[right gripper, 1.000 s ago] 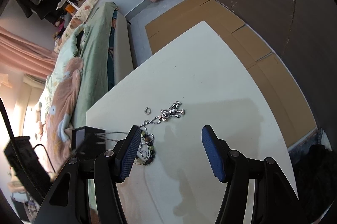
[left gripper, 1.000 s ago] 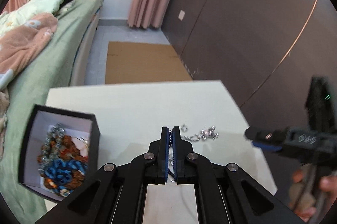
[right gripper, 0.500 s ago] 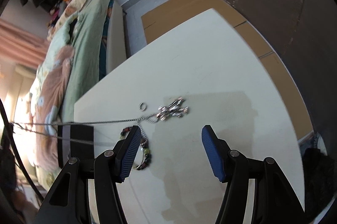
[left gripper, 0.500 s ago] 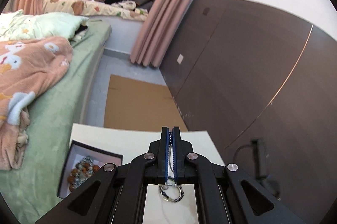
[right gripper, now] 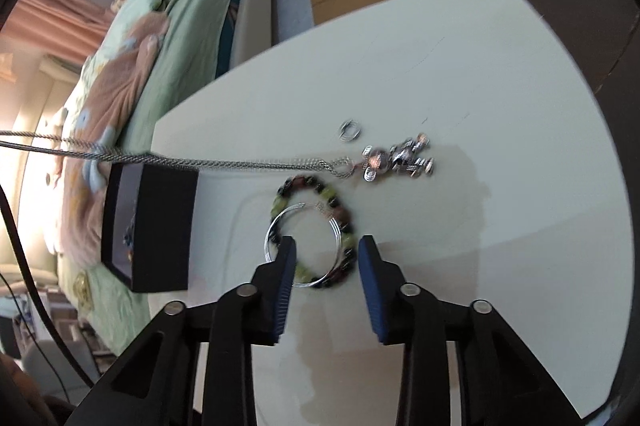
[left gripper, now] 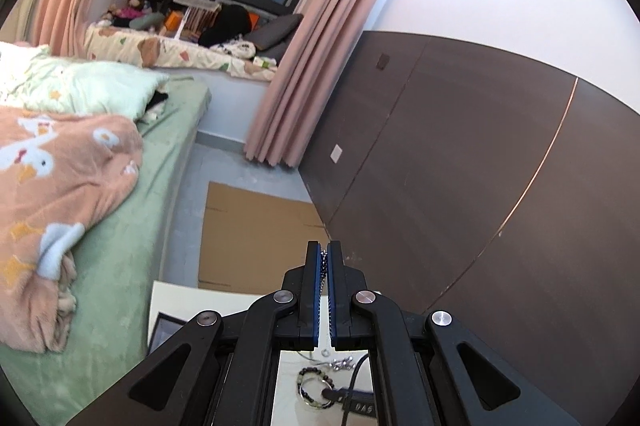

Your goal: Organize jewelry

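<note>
The left gripper point(left gripper: 324, 258) is pinching the taut silver chain point(right gripper: 248, 165), while the right gripper's point(right gripper: 327, 250) jaws, just narrowing, are straddling the beaded bracelet point(right gripper: 344, 218) untouched.

Box point(right gripper: 160, 226) left of bracelet point(right gripper: 316, 226) — tabletop point(right gripper: 480, 105)

The chain point(right gripper: 224, 163) runs off the left edge, the pendant point(right gripper: 394, 159) at its end is blurred, the box point(right gripper: 160, 226) turns its side so its contents barely show, and the right tongs point(right gripper: 324, 258) cover part of the bracelet point(right gripper: 312, 226).
</note>
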`<state>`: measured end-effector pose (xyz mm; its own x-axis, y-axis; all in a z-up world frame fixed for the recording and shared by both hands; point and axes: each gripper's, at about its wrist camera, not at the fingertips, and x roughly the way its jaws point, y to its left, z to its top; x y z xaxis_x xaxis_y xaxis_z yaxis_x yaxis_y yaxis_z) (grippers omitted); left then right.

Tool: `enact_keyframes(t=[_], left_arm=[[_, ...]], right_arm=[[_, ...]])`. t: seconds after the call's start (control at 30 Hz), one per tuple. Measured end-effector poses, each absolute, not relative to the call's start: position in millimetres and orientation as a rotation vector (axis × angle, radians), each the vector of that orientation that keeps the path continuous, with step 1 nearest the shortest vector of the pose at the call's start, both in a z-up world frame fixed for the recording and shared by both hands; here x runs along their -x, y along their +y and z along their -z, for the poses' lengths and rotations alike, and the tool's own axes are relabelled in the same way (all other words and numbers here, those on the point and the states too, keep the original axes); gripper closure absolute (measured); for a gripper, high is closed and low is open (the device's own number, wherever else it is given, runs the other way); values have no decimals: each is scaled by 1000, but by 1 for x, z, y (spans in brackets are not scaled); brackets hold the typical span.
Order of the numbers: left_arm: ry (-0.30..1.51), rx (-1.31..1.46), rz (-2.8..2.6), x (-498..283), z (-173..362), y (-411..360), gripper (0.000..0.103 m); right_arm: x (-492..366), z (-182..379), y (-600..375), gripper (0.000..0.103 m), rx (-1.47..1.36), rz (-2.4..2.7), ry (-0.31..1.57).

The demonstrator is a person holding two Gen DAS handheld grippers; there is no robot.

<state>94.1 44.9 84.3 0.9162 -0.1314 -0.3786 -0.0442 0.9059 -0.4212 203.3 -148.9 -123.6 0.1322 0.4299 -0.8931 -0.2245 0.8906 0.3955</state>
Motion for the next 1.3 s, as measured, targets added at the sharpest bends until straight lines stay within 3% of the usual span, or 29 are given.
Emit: enact_keyframes(t=[0.57, 0.73, 0.83, 1.3], left_arm=[[370, 334, -41, -83, -133, 48, 101], [374, 317, -67, -83, -135, 50, 101], [387, 313, -85, -85, -135, 52, 101], [371, 264, -104, -76, -156, 44, 101]], right_arm=[[-181, 120, -82, 74, 129, -581, 1276], [-178, 123, -75, 93, 260, -532, 1244], [-176, 123, -74, 94, 294, -532, 1231], [-212, 105, -145, 94, -228, -664, 1322]])
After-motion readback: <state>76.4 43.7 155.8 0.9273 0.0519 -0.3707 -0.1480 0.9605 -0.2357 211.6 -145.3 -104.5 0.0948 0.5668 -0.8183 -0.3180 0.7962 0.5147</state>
